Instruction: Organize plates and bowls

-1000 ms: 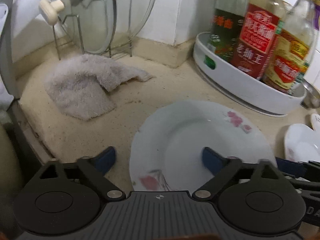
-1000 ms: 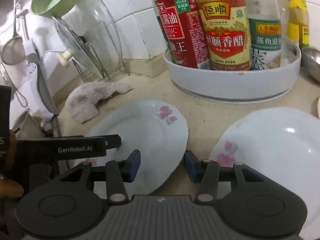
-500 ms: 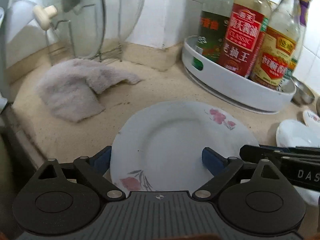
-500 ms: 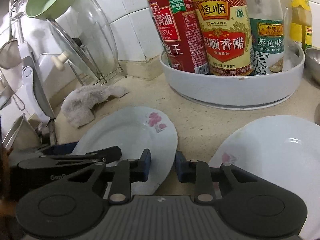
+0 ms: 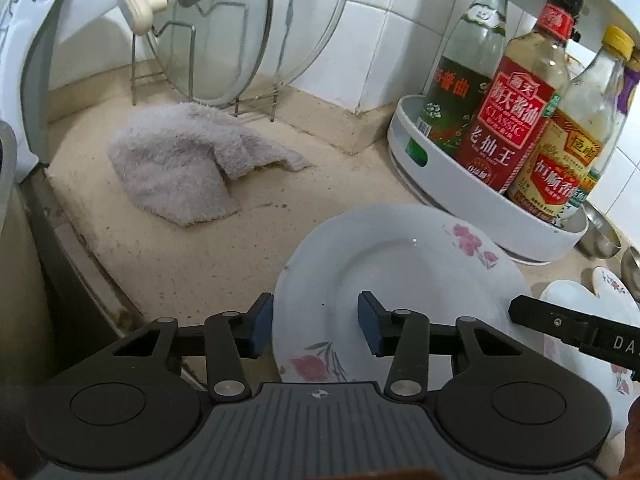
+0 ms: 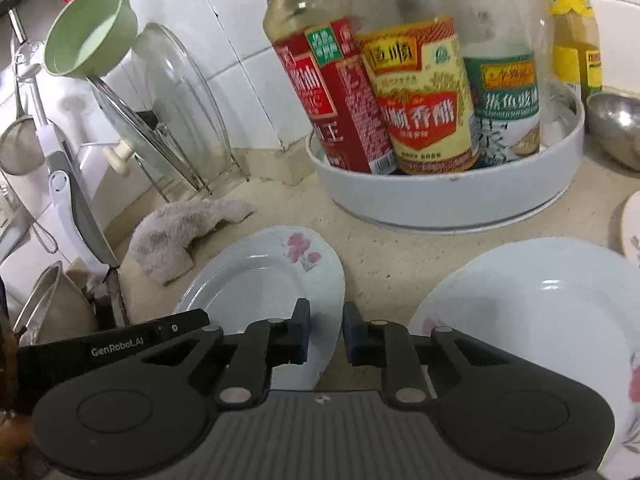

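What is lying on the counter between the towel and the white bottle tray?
Only bare counter lies between the towel and the tray, in the left wrist view; the plate sits nearer the camera.

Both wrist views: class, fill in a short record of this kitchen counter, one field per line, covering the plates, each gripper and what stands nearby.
near plate: floral plate, flat on the counter
second plate: larger floral plate, to the right of the first, apart from it
left gripper: open, jaws straddling the near plate's left rim
right gripper: open narrowly, jaws straddling the near plate's right rim
cloth: grey rag, crumpled, behind the plate
bottles: sauce bottles upright in a white round tray
rack: glass lids on a wire stand
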The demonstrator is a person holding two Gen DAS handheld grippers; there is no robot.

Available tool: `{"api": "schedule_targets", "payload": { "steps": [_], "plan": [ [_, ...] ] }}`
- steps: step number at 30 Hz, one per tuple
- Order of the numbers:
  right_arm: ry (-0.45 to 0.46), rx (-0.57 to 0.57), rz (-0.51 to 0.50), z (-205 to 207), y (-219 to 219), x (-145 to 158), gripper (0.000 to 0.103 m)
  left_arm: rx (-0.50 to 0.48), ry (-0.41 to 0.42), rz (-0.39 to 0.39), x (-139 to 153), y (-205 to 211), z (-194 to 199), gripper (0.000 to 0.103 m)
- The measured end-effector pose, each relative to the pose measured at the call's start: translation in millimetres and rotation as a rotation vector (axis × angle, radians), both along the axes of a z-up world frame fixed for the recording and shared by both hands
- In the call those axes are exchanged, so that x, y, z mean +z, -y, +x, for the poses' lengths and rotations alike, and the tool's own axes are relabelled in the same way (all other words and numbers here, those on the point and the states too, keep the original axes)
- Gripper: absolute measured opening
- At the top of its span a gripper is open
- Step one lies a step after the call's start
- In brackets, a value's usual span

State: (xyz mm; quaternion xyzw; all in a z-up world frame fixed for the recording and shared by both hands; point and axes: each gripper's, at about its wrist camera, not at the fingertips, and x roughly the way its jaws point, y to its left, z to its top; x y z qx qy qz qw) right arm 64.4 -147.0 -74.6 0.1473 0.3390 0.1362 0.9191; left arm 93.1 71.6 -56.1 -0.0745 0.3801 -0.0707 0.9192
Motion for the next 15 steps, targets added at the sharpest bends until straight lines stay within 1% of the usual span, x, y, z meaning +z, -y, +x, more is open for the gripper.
{"api": "schedule_targets", "payload": {
  "steps": [3,6,10,15],
  "plan": [
    [0.012,-0.012,-0.012,-4,3,2,0.018,-0.012,0.011,0.0,3,5,-2,0.052],
    [0.001,-0.035,0.012,-8,11,4,0.017,-0.025,0.013,-0.006,4,10,-3,0.051],
    [0.033,-0.068,0.024,-18,22,14,0.016,-0.054,0.025,-0.021,10,19,-5,0.052],
    [0.04,-0.117,0.037,-28,39,20,0.016,-0.105,0.039,-0.029,15,37,-7,0.051]
  ]
}}
